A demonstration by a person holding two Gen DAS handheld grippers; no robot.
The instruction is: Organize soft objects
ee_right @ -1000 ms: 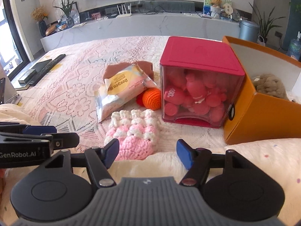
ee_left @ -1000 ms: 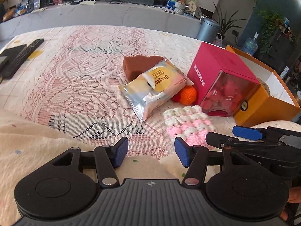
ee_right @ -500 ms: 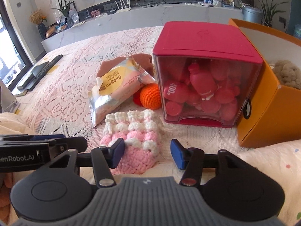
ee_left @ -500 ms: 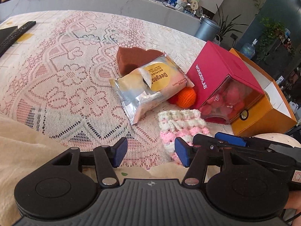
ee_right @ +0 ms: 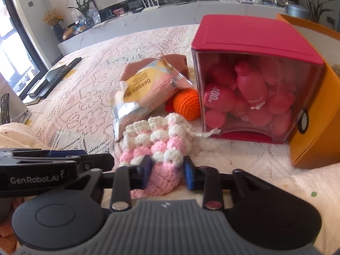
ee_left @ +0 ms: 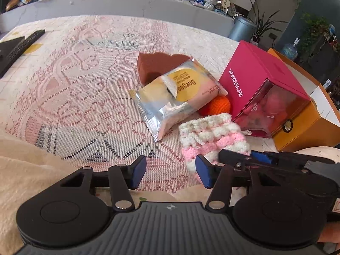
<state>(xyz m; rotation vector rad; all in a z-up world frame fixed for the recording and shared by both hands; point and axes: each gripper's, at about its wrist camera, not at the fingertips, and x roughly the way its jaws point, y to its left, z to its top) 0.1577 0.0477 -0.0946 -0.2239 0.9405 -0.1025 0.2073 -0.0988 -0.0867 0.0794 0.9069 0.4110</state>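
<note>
A pink-and-white crocheted pouch (ee_right: 157, 144) lies on the lace cloth, also in the left wrist view (ee_left: 210, 136). My right gripper (ee_right: 167, 172) is closed around its near pink end, fingers pressing both sides. My left gripper (ee_left: 171, 173) is open and empty, just left of the pouch over the cloth. Behind lie a foil snack packet (ee_left: 178, 95), an orange crocheted ball (ee_right: 186, 104) and a brown sponge (ee_left: 157, 65).
A red box with a clear front (ee_right: 255, 80) full of pink toys stands to the right, against an open orange box (ee_right: 314, 114) holding a beige knitted thing. A remote (ee_left: 19, 48) lies far left. A cream blanket (ee_left: 25, 170) covers the near edge.
My right gripper moved forward onto the pouch and its jaws narrowed from wide open to gripping the pink end. My left gripper drifted slightly, still open.
</note>
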